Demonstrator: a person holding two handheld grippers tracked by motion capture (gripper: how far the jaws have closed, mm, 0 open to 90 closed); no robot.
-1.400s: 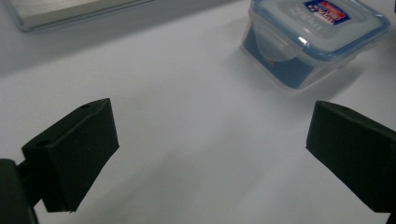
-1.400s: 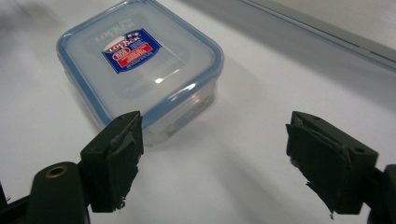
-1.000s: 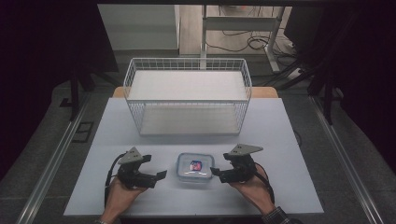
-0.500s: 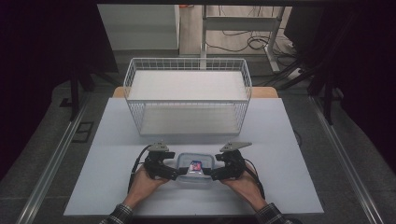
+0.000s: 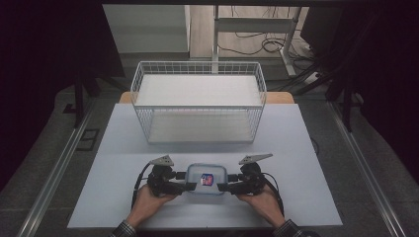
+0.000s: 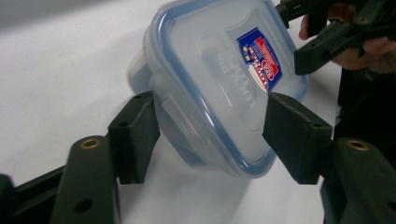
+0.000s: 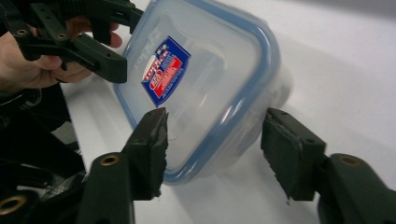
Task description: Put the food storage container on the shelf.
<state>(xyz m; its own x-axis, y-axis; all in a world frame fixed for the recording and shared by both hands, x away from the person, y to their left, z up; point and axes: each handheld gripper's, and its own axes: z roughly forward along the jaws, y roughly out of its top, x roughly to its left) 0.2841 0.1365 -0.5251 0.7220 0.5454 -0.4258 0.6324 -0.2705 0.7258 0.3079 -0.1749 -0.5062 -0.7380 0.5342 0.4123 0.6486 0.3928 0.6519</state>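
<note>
A dim workroom surrounds a pale grey counter (image 5: 123,148), with a white wire basket (image 5: 198,101) standing at its far middle. Near the front edge sits a clear square plastic container with a blue-rimmed lid (image 5: 206,178), and a red and blue label (image 5: 207,179) lies on top of that lid.

The left claw (image 5: 190,187) reaches in from the container's left side. Its jaws have just been closing and now stand about half open, with the container's corner (image 6: 219,107) between them; in the left gripper view 1 pad looks to touch the container's side, while the other sits just beside the lid's edge.

The right claw (image 5: 221,186) comes from the right. Its jaws have also just been closing, and the opposite corner (image 7: 210,98) sits between the 2 pads, with a gap beside the right-hand pad (image 7: 289,149).

The container rests flat on the counter, lid shut.
</note>
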